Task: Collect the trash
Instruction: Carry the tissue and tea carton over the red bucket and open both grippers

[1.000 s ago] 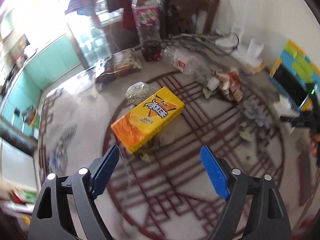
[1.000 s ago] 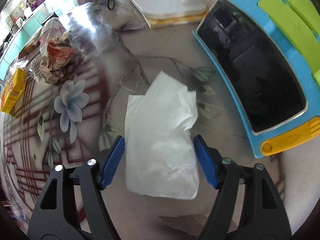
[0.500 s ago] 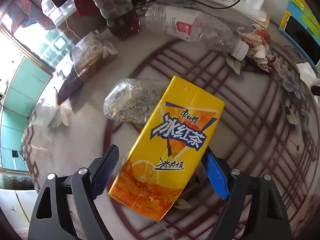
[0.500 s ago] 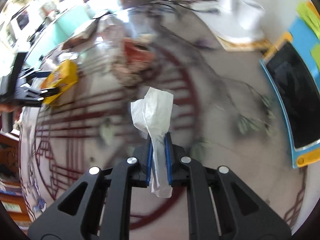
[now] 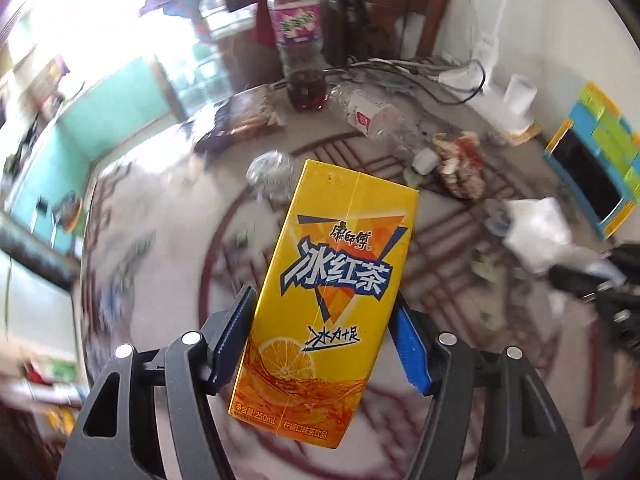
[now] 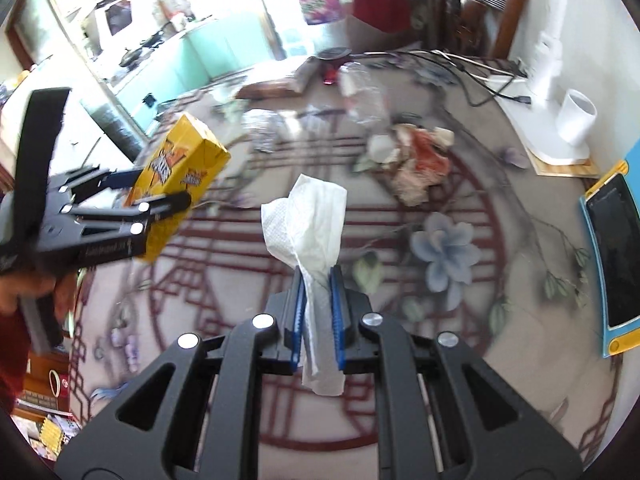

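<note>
left gripper [image 5: 324, 344] is clamped on the yellow tea carton [image 5: 332, 300], blue pads pressing both long sides, carton lifted clear of the table [image 5: 168, 240] and tilted a bit. right gripper [image 6: 316, 320] is pinched nearly closed on a white tissue [image 6: 308, 220], most of it flopping out above the fingertips, a short tail hanging below.

i judge the step as carry-off: both pieces are picked, next is getting them to a bin, which i can't see in either view. to do it well i keep the squeeze even on the carton, it's a light box and could crush or slip out endwise if i tip it. tissue grip is thin, so no fast swings.

left on the table: clear plastic bottle [image 5: 380, 120] lying down, crumpled wrapper [image 5: 460, 164], crinkled clear bag [image 5: 272, 172], upright purple-label bottle [image 5: 300, 40] at the far edge.

room: the two grippers are near each other in the right wrist view, so i keep them apart. blue tablet [image 6: 612, 260] sits at the right edge, cables [image 6: 460, 68] and white cup [image 6: 576, 116] at the back; middle of the table is open. chair [image 5: 392, 12] is behind the far rim.
</note>
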